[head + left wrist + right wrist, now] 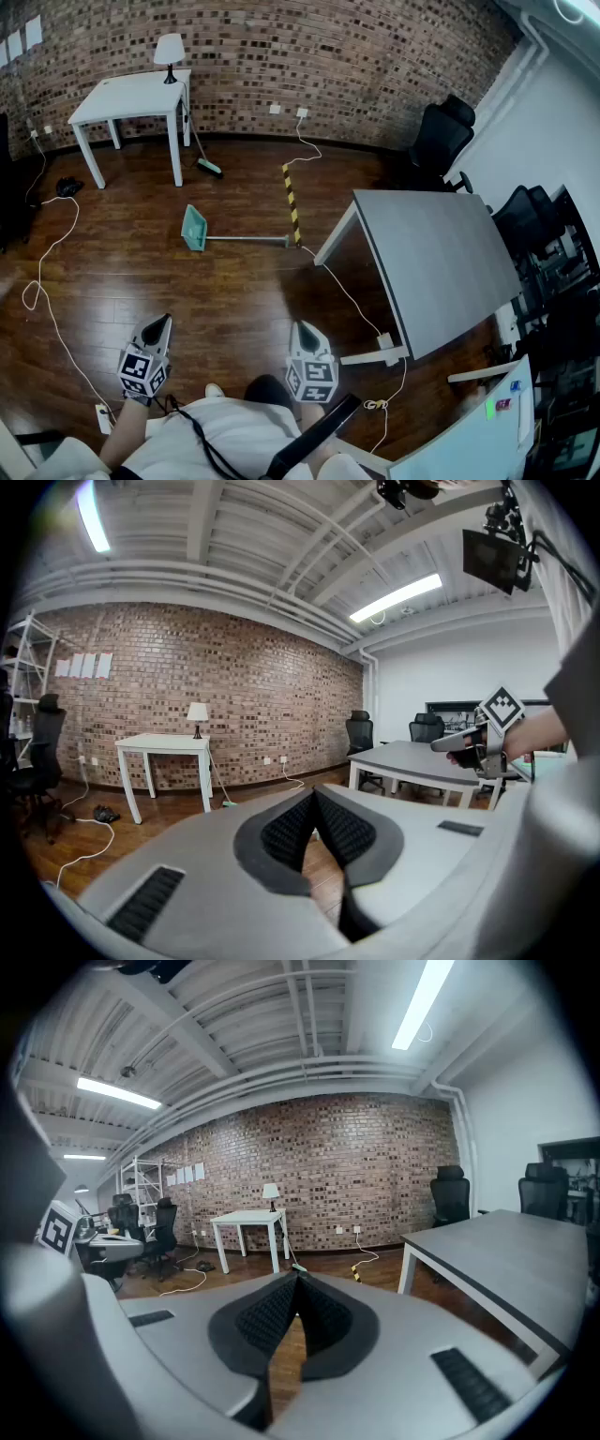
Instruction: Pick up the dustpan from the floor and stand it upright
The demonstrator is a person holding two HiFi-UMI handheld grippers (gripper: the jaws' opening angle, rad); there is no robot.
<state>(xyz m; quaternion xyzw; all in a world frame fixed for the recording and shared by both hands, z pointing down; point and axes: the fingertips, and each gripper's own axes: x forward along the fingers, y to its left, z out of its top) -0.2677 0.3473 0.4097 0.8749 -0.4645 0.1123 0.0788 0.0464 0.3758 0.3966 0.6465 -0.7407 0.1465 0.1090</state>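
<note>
A teal dustpan [194, 228] with a long grey handle [246, 240] lies flat on the wooden floor in the middle of the head view. My left gripper [163, 322] and right gripper [301, 327] are held low near my body, well short of the dustpan. Each gripper has its jaws pressed together with nothing between them. In the left gripper view the left gripper [315, 792] has its tips meeting, and the right gripper [441, 746] shows at the right. The right gripper [296, 1278] is likewise shut in its own view. The dustpan is hidden in both gripper views.
A white table [131, 97] with a lamp [170, 51] stands by the brick wall, a broom [207, 165] leaning at it. A grey table [436, 262] stands at right, beside black chairs [441, 141]. White cables [45, 281] and a yellow-black strip [292, 204] cross the floor.
</note>
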